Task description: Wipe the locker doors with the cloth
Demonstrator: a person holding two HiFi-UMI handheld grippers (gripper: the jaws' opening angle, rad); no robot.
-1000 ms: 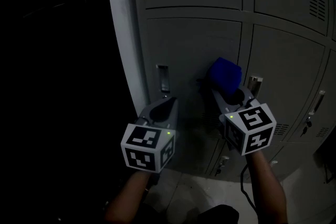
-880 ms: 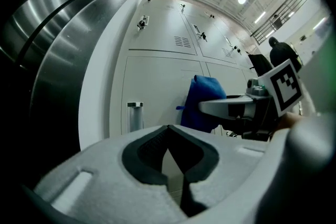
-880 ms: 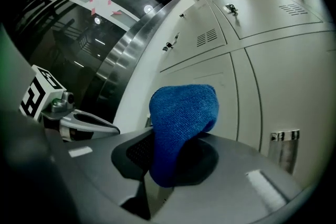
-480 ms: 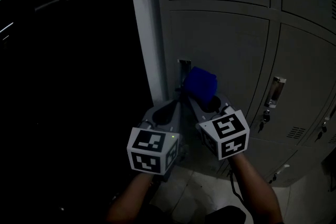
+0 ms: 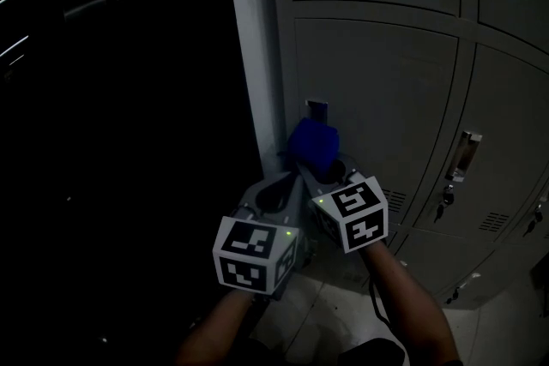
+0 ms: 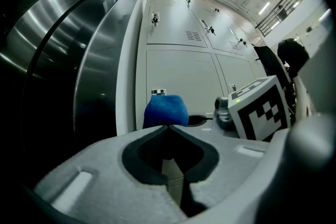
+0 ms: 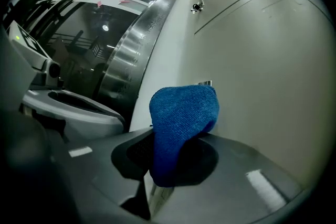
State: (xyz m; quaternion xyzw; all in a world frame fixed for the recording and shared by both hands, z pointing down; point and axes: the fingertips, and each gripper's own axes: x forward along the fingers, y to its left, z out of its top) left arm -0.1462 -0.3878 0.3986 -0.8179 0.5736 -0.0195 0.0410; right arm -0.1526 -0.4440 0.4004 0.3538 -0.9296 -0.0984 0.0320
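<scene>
Blue cloth [image 5: 314,144] against the grey locker door [image 5: 377,90], centre of the head view.
Right gripper [image 5: 321,173] is clamped on the cloth; left gripper [image 5: 280,187], jaws together on nothing, sits just beside it, lower left.

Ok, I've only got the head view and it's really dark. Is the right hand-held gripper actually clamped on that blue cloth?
Observer: Yes. The right gripper view shows the right hand-held gripper shut on the blue cloth, which bulges out past the jaws.
Operator: And the left one?
Observer: The left gripper view shows the left hand-held gripper shut, nothing between its jaws.
Operator: What's the black area left of the lockers?
Observer: A curved, shiny metal wall, bright in the left gripper view.
</scene>
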